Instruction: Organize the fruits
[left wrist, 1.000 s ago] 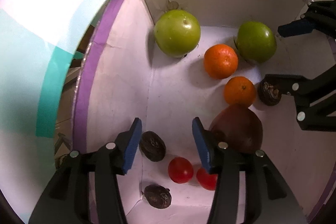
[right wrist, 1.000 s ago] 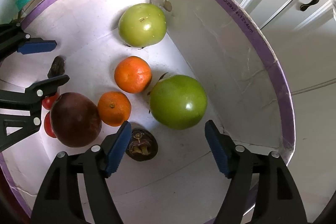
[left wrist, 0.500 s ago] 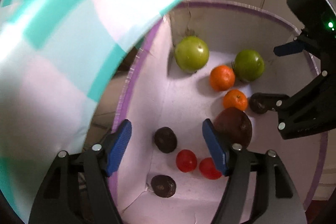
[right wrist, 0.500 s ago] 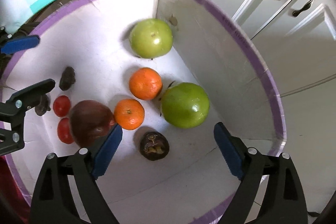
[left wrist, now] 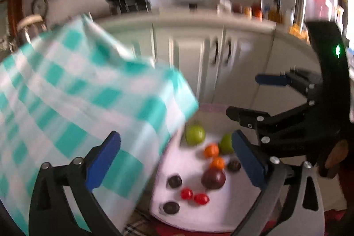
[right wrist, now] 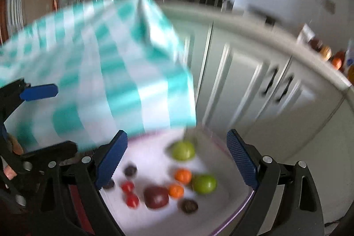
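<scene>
both views heavily motion-blurred: checked cloth (left wrist: pixel 73 107), cabinets (right wrist: pixel 254 85) and fruit in the white box (left wrist: pixel 190 171) all smeared, only the gripper fingers (right wrist: pixel 111 157) stay sharp. bright daylight, glare blown out at far right edge of left view. strong fisheye bending and dark vignette at corners.

left wrist: high, looking down-forward | right wrist: same, from right | shared: fruit box (left wrist: pixel 177 216) (right wrist: pixel 221 209), cabinets (left wrist: pixel 199 63) (right wrist: pixel 254 85)

- The left gripper (left wrist: pixel 177 158) hung open above a white box (left wrist: pixel 232 209) of fruit.
- A checked cloth (left wrist: pixel 88 103) lay left.
- The right gripper (left wrist: pixel 247 96) gaped.
</scene>
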The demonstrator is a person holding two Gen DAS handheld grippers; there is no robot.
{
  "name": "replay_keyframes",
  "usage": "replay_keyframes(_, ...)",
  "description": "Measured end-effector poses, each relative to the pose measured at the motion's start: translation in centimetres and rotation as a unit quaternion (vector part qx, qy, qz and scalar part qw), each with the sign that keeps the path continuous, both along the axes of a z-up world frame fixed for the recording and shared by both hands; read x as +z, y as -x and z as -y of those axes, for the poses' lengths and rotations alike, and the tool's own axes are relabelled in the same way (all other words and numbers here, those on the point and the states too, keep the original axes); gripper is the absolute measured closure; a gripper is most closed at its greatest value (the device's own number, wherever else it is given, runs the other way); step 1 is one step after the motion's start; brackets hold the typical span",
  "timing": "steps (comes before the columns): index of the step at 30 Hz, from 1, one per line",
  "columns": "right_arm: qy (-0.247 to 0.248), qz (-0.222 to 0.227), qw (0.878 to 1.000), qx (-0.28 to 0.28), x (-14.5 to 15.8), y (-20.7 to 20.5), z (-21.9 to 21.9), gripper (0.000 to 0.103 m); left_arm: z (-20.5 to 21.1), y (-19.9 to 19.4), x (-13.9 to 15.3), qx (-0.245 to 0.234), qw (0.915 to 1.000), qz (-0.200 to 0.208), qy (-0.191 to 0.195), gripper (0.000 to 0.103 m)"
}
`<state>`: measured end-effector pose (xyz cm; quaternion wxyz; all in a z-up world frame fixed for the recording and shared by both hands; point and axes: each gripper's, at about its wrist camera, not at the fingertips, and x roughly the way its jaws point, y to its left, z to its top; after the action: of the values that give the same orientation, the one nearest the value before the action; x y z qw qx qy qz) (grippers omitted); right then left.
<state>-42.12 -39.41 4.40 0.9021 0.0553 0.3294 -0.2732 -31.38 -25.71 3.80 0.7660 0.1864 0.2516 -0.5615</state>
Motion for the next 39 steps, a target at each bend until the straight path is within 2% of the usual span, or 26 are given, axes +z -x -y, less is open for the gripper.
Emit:
replay_keyframes(1,0.009,0.018,1.000,-0.004,1.1,0.4,-0.3,0.015,-1.2,0.0,1.6,0.013,0.9996,0.006,0.025,0.002)
replay_keyframes(3,0.019,0.054,0.998,-0.014,2.5,1.2,-0.8,0.015,-2.2,0.0,3.3,0.035,0.9983,0.012,0.045,0.002)
replay_keyframes(4,0.015,0.059,0.998,-0.019,2.5,1.5,-0.9,0.009,-2.7,0.1,3.7,0.047,0.9976,0.012,0.050,0.002)
replay_keyframes(5,0.003,0.044,0.999,-0.031,1.7,1.5,-1.0,0.004,-2.9,0.1,3.6,0.051,0.9974,0.003,0.050,0.002)
replay_keyframes(6,-0.010,0.014,0.999,-0.045,0.6,1.3,-1.0,0.005,-2.8,0.1,3.3,0.045,0.9980,-0.010,0.043,0.002)
replay_keyframes(8,-0.027,-0.016,0.998,-0.061,-1.7,1.7,-1.3,0.005,-2.4,0.3,1.6,0.033,0.9990,-0.027,0.014,0.002)
replay_keyframes(10,-0.037,-0.006,0.995,-0.089,-3.6,3.0,-1.7,0.005,-1.7,1.3,-1.3,0.025,0.9994,-0.015,-0.019,0.002)
replay_keyframes(13,-0.060,0.015,0.991,-0.118,-4.9,4.9,-2.1,0.005,-0.6,3.2,-3.8,-0.018,0.9984,-0.004,-0.054,0.002)
replay_keyframes(16,-0.097,0.039,0.986,-0.133,-5.8,6.0,-1.8,0.005,-0.2,4.5,-4.3,-0.040,0.9974,0.024,-0.055,0.002)
replay_keyframes(18,-0.125,0.049,0.979,-0.152,-6.7,6.4,-1.4,0.005,-0.1,4.8,-4.5,-0.042,0.9972,0.026,-0.056,0.002)
replay_keyframes(21,-0.156,-0.017,0.972,-0.177,-9.9,5.2,-0.5,0.005,0.6,4.1,-5.7,-0.028,0.9959,0.007,-0.086,0.002)
replay_keyframes(22,-0.174,-0.034,0.967,-0.185,-11.0,5.1,-0.2,0.005,1.2,3.8,-6.7,-0.024,0.9938,-0.005,-0.108,0.002)
replay_keyframes(26,-0.243,-0.111,0.941,-0.206,-15.8,4.5,0.9,0.005,2.7,2.7,-10.6,-0.025,0.9798,-0.056,-0.191,0.002)
replay_keyframes(28,-0.260,-0.131,0.935,-0.204,-17.1,4.3,1.0,0.005,3.4,2.1,-12.7,-0.021,0.9696,-0.083,-0.229,0.002)
replay_keyframes(31,-0.258,-0.135,0.936,-0.198,-17.8,4.0,0.6,0.005,3.8,1.7,-14.2,-0.015,0.9609,-0.094,-0.260,0.002)
replay_keyframes(39,-0.226,-0.147,0.941,-0.206,-18.3,3.7,0.8,0.005,3.9,1.8,-15.2,-0.015,0.9537,-0.094,-0.285,0.002)
